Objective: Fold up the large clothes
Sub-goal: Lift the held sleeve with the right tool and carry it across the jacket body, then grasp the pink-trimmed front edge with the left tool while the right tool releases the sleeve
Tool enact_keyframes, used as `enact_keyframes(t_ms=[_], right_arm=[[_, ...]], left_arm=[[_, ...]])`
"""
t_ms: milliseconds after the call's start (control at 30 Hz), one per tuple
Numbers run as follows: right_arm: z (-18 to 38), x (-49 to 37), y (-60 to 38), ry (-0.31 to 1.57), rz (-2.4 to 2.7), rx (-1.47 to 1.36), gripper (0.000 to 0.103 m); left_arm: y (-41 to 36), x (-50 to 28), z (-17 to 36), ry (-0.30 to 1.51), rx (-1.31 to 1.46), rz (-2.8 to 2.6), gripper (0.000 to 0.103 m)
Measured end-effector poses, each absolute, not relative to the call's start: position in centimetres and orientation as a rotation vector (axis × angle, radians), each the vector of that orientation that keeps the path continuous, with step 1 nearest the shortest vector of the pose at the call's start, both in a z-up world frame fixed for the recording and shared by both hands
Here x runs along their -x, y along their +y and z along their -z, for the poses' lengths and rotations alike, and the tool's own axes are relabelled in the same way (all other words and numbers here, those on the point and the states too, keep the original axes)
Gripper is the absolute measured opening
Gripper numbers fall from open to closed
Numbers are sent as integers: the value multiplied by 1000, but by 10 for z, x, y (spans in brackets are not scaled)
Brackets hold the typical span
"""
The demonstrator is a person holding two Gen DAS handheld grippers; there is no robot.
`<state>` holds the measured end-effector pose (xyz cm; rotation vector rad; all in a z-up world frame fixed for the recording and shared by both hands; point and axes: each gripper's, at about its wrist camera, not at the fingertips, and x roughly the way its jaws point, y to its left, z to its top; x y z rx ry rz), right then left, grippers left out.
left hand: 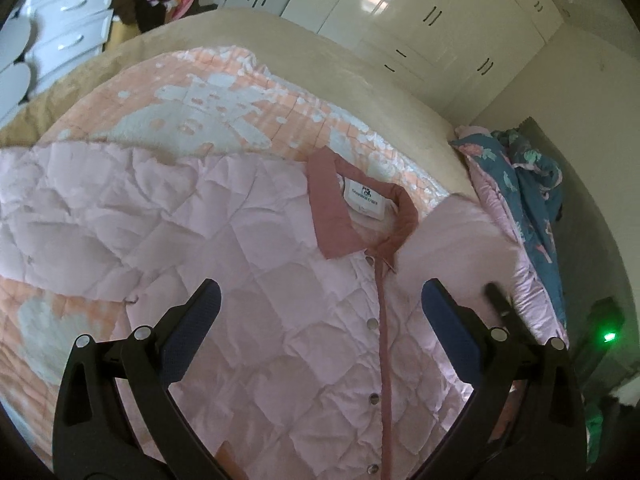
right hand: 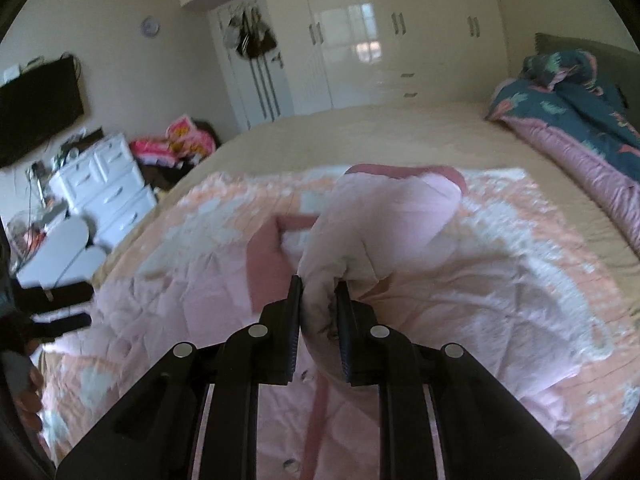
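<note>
Right wrist view: right gripper (right hand: 319,294) fingers clamp a pale pink quilted jacket's sleeve (right hand: 380,216); left gripper (left hand: 320,300) gapes empty above the jacket (left hand: 248,232), spread on a peach blanket (left hand: 224,92) covering the bed (right hand: 400,136).

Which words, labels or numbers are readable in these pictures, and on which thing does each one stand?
White neck label inside the collar of the pink quilted jacket: a small dark logo and one line of print, too blurred to read.
Pink cloth with yellow marks beside the white drawers: perhaps letters, too blurred to tell.
Nothing else carries text.
</note>
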<state>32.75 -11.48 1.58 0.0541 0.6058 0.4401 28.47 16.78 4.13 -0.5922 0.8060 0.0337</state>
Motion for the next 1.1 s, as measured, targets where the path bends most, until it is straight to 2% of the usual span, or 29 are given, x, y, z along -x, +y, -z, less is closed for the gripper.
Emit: enact_keyframes(t_ms=[100, 667, 733, 800, 900, 933, 1100], right_arm=[[1, -325, -101, 635, -464, -25, 16], [69, -287, -41, 807, -601, 117, 37], [73, -285, -41, 832, -618, 117, 45], [76, -280, -41, 853, -635, 129, 49], [72, -269, -47, 856, -675, 112, 70], [70, -266, -51, 853, -681, 100, 73], [56, -251, -90, 843, -610, 45, 74]], left_arm=[[174, -283, -36, 804, 615, -33, 94], [190, -272, -3, 824, 823, 39, 94], [188, -274, 6, 847, 860, 57, 94], [183, -277, 15, 875, 876, 62, 94], [174, -281, 27, 906, 885, 75, 94], [172, -283, 31, 915, 892, 81, 94], [160, -290, 60, 972, 976, 122, 94]])
